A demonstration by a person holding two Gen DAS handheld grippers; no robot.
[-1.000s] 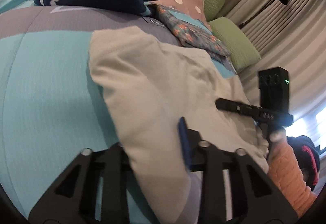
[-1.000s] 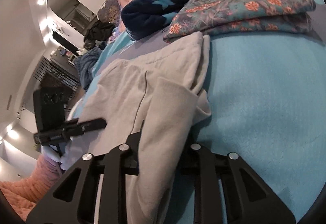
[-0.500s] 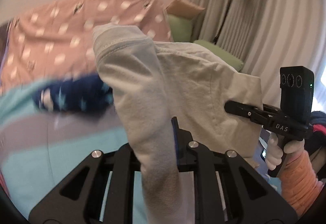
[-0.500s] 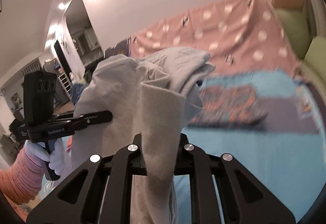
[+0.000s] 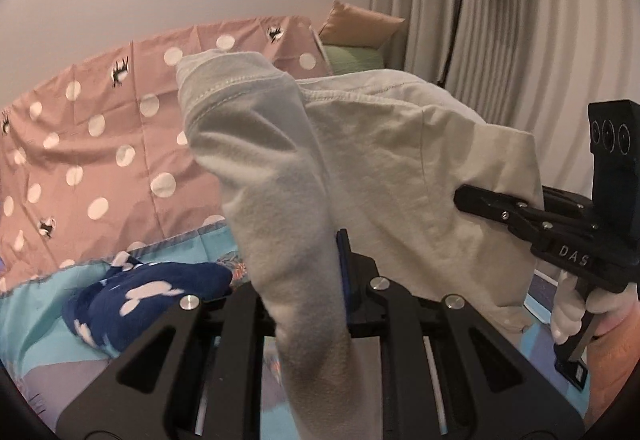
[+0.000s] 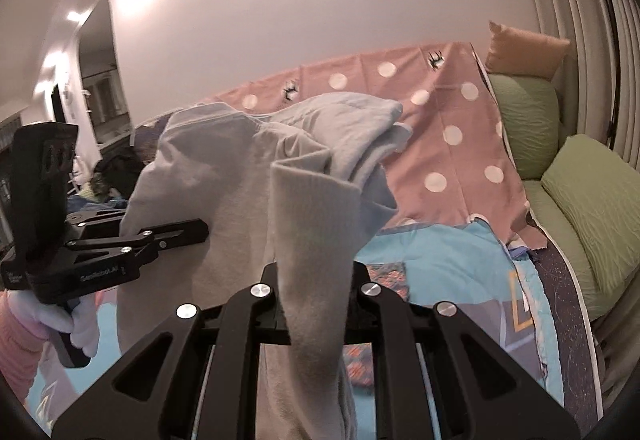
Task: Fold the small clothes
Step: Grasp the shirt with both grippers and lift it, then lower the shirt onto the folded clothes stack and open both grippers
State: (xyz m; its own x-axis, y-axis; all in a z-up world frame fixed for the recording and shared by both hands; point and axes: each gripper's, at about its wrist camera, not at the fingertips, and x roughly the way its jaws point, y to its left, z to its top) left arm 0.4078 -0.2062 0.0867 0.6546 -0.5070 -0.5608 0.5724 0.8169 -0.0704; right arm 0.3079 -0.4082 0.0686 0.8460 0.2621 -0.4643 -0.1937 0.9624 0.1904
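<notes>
The left gripper (image 5: 304, 272) is raised and level, pointing forward, its fingers (image 5: 343, 260) pressed together on a fold of pale grey cloth that drapes back over its frame. The right gripper (image 6: 316, 272) sits at the same height, its fingers clamped on a second fold of that cloth, which hides most of them. Each gripper shows in the other's view: the right one (image 5: 492, 203) reaches in sideways with its jaws closed on the cloth's edge, held by a white-gloved right hand (image 5: 576, 304); the left one (image 6: 176, 236) likewise, gripped by a white-gloved left hand (image 6: 76, 324).
</notes>
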